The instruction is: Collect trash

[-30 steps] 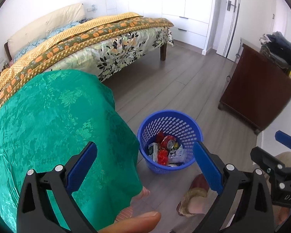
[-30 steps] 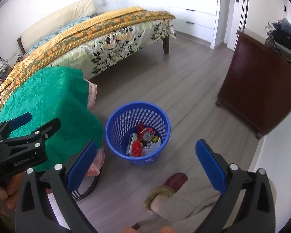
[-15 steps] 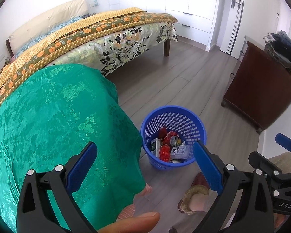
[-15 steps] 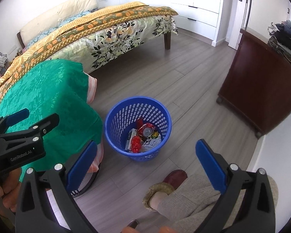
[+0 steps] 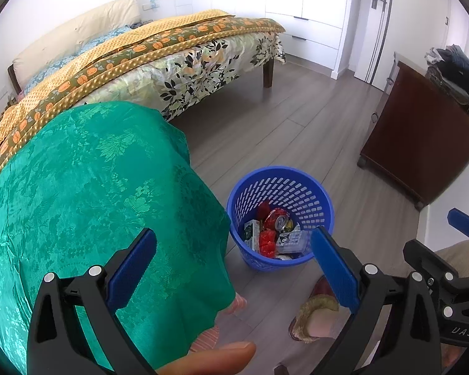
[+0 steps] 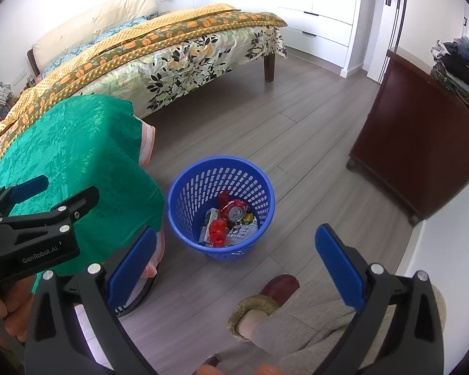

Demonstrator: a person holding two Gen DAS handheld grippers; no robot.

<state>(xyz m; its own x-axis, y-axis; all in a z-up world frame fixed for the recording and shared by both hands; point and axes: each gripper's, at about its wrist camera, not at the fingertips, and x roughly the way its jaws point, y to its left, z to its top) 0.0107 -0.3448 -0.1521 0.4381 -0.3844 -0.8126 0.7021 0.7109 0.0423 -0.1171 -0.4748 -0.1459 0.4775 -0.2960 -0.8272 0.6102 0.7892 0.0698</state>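
Jaws of both the left gripper [image 5: 233, 268] and right gripper [image 6: 236, 265] stand wide apart, empty, above the blue basket [image 6: 259, 184] on the floor, which holds the trash [image 6: 229, 223]. Risk: a descending gripper may tip the light basket against the green-draped table [image 6: 78, 143] beside it.

Blue basket [image 6: 184, 206] on wood floor [image 6: 265, 131]
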